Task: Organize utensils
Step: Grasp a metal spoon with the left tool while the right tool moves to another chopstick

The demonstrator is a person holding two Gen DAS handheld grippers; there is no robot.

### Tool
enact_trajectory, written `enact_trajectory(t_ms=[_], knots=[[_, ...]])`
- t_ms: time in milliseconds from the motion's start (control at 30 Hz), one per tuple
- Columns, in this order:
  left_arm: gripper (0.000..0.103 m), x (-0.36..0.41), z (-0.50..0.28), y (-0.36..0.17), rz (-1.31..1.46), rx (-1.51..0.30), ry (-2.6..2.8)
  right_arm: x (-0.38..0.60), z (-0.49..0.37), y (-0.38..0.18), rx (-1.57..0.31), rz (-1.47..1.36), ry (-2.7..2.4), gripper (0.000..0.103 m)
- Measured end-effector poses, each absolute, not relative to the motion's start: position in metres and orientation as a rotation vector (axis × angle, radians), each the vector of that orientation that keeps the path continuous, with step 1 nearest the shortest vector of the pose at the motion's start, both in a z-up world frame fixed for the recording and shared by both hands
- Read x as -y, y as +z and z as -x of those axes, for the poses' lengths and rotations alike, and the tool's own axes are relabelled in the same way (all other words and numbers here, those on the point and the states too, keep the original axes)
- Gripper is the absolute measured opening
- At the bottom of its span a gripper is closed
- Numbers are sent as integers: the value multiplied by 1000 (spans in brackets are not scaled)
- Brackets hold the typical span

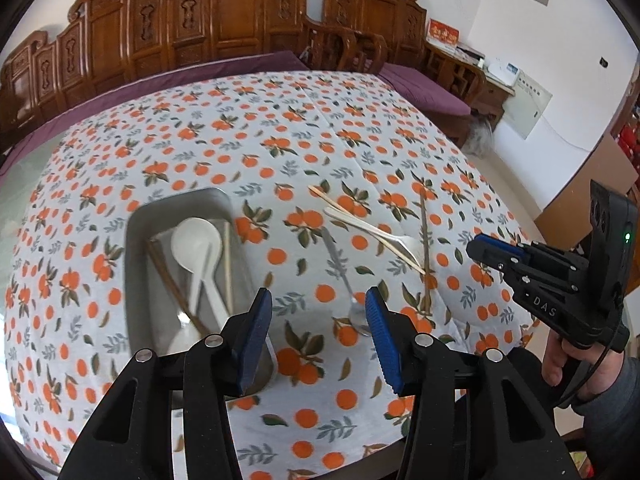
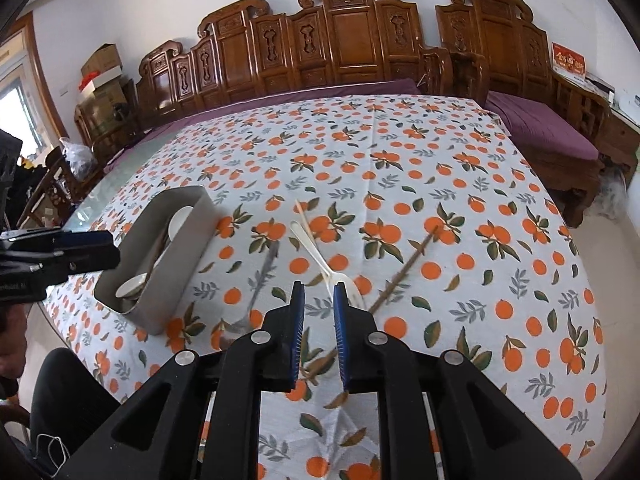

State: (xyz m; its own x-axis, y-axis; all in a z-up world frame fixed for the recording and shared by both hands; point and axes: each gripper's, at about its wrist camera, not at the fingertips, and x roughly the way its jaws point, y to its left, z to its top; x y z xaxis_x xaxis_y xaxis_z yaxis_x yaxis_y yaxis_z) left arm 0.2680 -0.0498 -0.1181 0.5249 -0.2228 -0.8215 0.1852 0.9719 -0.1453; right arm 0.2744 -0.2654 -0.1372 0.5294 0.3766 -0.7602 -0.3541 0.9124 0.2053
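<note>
A metal tray (image 1: 136, 240) (image 2: 188, 240) sits left on the table, holding white spoons (image 1: 200, 248) and chopsticks. On the cloth lie a metal spoon (image 1: 344, 280) (image 2: 260, 280), a white plastic fork (image 1: 376, 232) (image 2: 320, 256), a light chopstick (image 1: 360, 224) and a dark chopstick (image 1: 425, 248) (image 2: 404, 272). My left gripper (image 1: 318, 320) is open and empty, between the tray and the metal spoon. My right gripper (image 2: 319, 312) is open and empty above the fork's head; it also shows in the left wrist view (image 1: 492, 256).
The table wears an orange-print cloth (image 2: 440, 200). Carved wooden benches with purple cushions (image 2: 540, 128) stand behind and to the right. The table's near edge is close to both grippers.
</note>
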Motion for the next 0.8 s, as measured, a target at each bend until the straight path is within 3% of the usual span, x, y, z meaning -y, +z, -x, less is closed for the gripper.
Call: enact_trajectory(t_ms=[400,800], knots=[[46,104,-273,-165,-22,-1066,-298,291,-275,-157,-943,-61,411,17],[36,131,-286,-213,-98,-1138,-296,298,-277,-165,-965,-75,410,17]])
